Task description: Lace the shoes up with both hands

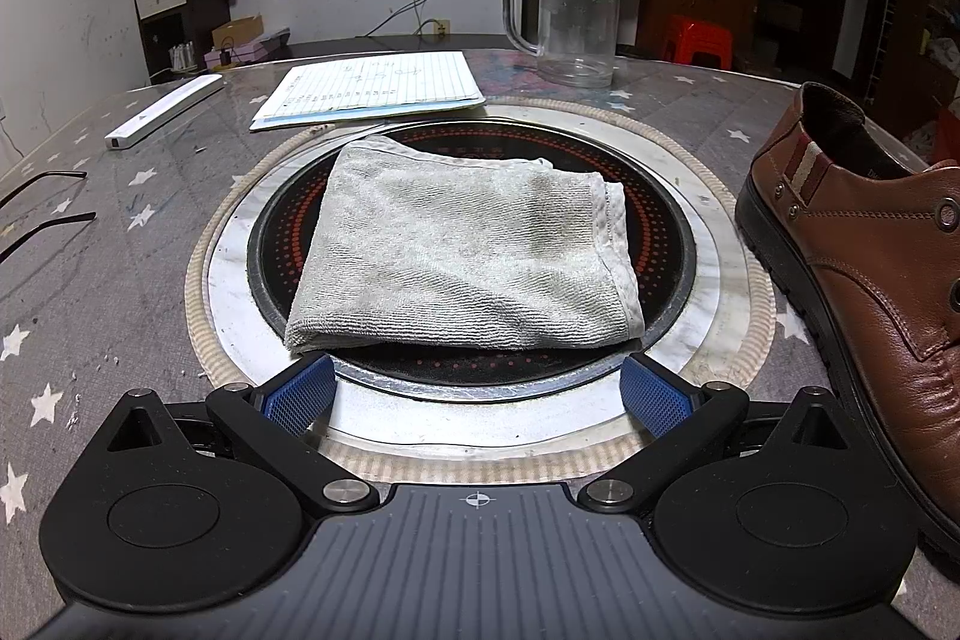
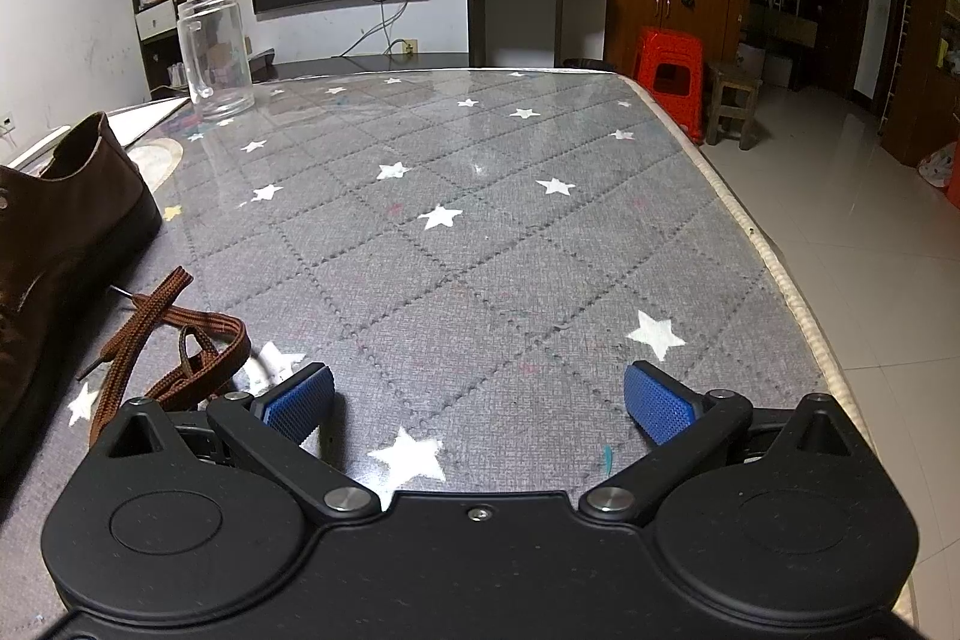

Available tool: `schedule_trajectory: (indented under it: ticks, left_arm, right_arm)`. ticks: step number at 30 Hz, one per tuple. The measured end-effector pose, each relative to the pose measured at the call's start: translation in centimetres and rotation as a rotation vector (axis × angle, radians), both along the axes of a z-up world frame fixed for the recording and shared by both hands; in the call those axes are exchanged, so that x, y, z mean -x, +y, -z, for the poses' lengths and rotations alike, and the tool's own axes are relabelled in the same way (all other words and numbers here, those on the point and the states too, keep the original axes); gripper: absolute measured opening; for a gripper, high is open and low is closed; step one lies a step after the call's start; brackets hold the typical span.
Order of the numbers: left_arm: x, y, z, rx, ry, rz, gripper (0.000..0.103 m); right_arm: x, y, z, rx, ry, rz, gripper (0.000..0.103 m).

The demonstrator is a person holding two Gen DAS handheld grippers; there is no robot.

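Note:
A brown leather shoe (image 1: 870, 268) stands on the table at the right edge of the left wrist view, heel away from me, its eyelets bare. The same shoe (image 2: 54, 244) shows dark at the far left of the right wrist view. A brown flat lace (image 2: 174, 346) lies coiled on the table beside it, just left of my right gripper's left finger. My left gripper (image 1: 477, 391) is open, low over the table, with a folded grey towel (image 1: 474, 250) ahead of it. My right gripper (image 2: 480, 400) is open over bare tabletop, holding nothing.
The towel lies on a round black cooktop (image 1: 660, 232) set into the grey star-patterned table (image 2: 480, 232). Behind it are a lined notepad (image 1: 372, 91), a clear glass jug (image 1: 576, 10), a white bar (image 1: 162, 112) and spectacle arms (image 1: 48, 196). The table edge (image 2: 792, 292) drops off on the right.

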State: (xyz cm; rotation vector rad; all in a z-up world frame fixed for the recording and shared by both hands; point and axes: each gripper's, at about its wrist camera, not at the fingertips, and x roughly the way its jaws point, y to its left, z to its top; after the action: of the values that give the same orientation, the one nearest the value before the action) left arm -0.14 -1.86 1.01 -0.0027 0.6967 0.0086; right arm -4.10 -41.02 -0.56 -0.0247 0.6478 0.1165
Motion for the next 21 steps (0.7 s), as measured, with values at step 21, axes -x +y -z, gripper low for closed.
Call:
schedule_trajectory:
  ticks: [21]
  left_arm:
    - [0.0, -0.1, 0.0, -0.001, 0.000, -0.001, 0.102]
  right_arm:
    - [0.1, -2.6, -0.4, -0.002, 0.001, -0.006, 0.103]
